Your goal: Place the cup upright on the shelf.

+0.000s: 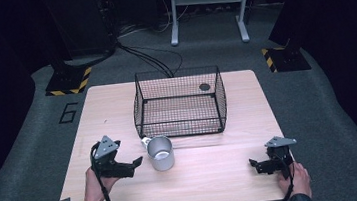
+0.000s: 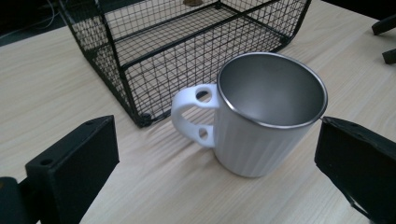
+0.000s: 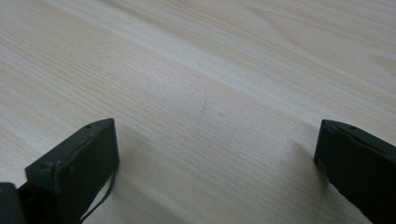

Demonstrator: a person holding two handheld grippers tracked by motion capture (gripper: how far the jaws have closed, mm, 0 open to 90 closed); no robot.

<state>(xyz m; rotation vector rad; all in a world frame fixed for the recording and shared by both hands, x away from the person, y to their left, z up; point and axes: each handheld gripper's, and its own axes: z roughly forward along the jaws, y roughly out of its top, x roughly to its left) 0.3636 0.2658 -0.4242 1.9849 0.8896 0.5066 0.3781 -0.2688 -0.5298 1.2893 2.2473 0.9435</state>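
Observation:
A white ribbed mug [image 1: 161,153] with a steel inside stands upright on the wooden table [image 1: 210,177], just in front of a black wire basket [image 1: 179,102]. Its white handle [image 2: 192,116] points toward the basket's near left corner. My left gripper [image 1: 135,164] is open, just left of the mug; in the left gripper view the mug [image 2: 264,119] sits a little ahead of the spread jaws, nearer the right one. My right gripper [image 1: 253,165] rests open near the table's front right, with bare wood [image 3: 210,107] between its jaws.
The basket holds nothing but a small dark round spot [image 1: 204,86] at its far right. The table's edges drop to grey floor; stand bases with yellow-black stripes [image 1: 69,82] and a metal frame [image 1: 207,7] stand behind.

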